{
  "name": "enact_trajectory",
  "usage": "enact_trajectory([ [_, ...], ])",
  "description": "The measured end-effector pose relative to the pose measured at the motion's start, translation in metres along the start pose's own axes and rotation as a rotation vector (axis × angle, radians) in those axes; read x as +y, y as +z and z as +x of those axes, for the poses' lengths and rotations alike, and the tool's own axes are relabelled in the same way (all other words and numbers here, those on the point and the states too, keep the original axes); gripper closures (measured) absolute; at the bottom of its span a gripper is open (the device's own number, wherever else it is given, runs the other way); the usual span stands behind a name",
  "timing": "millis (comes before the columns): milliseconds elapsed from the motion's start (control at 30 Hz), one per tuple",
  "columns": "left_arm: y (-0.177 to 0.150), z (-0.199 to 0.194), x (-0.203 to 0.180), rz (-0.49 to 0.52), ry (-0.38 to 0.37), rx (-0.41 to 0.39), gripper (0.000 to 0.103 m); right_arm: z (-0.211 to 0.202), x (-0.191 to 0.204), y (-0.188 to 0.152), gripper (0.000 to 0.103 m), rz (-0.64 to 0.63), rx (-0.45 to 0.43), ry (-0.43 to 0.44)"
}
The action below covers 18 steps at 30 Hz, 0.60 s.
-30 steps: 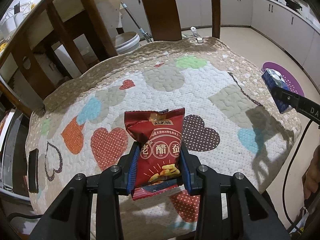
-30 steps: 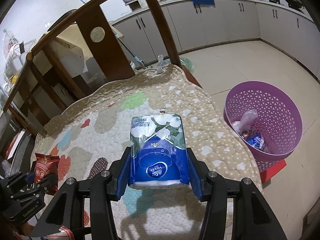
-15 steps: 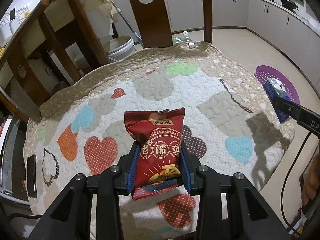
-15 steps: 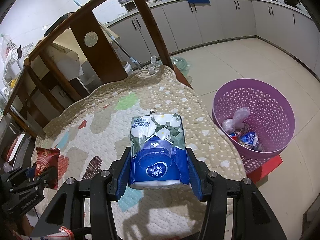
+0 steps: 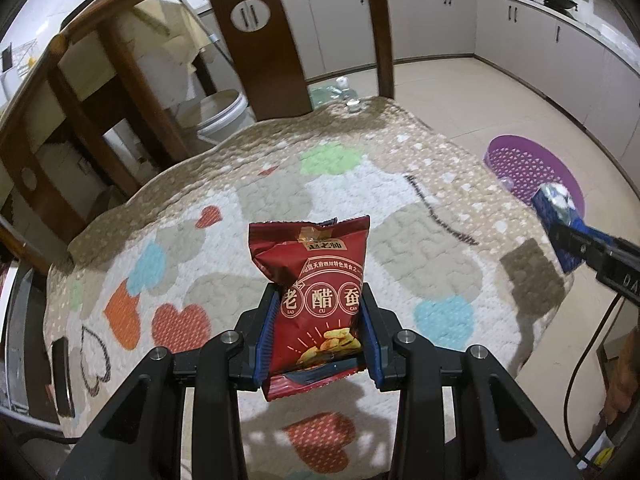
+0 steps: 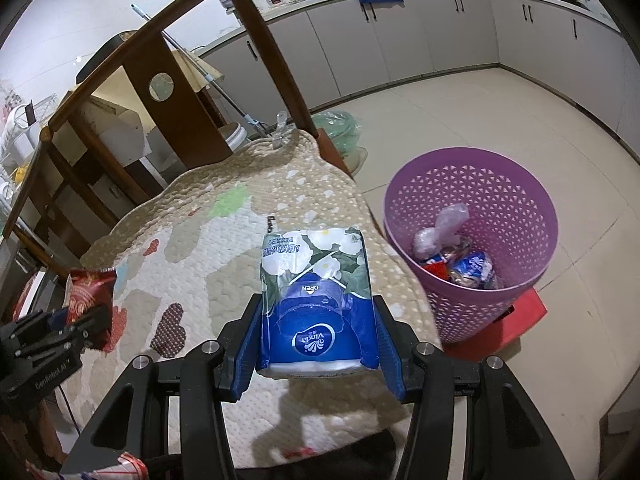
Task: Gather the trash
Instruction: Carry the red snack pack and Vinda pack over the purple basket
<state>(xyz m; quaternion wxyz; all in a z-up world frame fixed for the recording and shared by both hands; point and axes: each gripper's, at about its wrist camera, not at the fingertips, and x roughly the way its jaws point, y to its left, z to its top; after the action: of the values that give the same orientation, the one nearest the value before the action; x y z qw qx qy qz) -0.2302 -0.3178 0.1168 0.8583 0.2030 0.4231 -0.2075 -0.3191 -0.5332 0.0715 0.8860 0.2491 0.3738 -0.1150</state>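
- Trash is riding in both tongs: a red snack packet (image 5: 316,300) is sitting upright between the blue pads of the left tongs (image 5: 318,332), which are pinching its lower half.
- A blue-and-white tissue pack (image 6: 318,300) is being gripped at its sides by the right tongs (image 6: 318,336), its flowered end pointing away from the camera.
- Both tongs are hanging over a quilted cover (image 5: 248,216) with coloured hearts, spread across what is probably a bench, though the surface beneath is hidden.
- In the right wrist view, a purple perforated basket (image 6: 472,316) is standing on the tiled floor (image 6: 500,112) at about three o'clock from the tissue pack, just off the quilt's edge, and is holding several wrappers (image 6: 452,256).
- The left tongs with the packet are showing at nine o'clock in that view.
- A wooden chair back (image 5: 256,48) is rising at twelve o'clock beyond the quilt.
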Motion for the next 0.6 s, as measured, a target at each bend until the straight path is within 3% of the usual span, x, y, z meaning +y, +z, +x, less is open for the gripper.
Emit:
enact_trajectory([
  [300,0.037,0.006,-0.041,0.054,-0.135,-0.02,0.067,-0.007,-0.024,0.003,0.047,0.037,-0.007,-0.034],
  [600,0.073,0.009,-0.09,0.133,-0.192,-0.065,0.067,-0.019,-0.056,0.008,0.047,0.088,-0.033,-0.082],
])
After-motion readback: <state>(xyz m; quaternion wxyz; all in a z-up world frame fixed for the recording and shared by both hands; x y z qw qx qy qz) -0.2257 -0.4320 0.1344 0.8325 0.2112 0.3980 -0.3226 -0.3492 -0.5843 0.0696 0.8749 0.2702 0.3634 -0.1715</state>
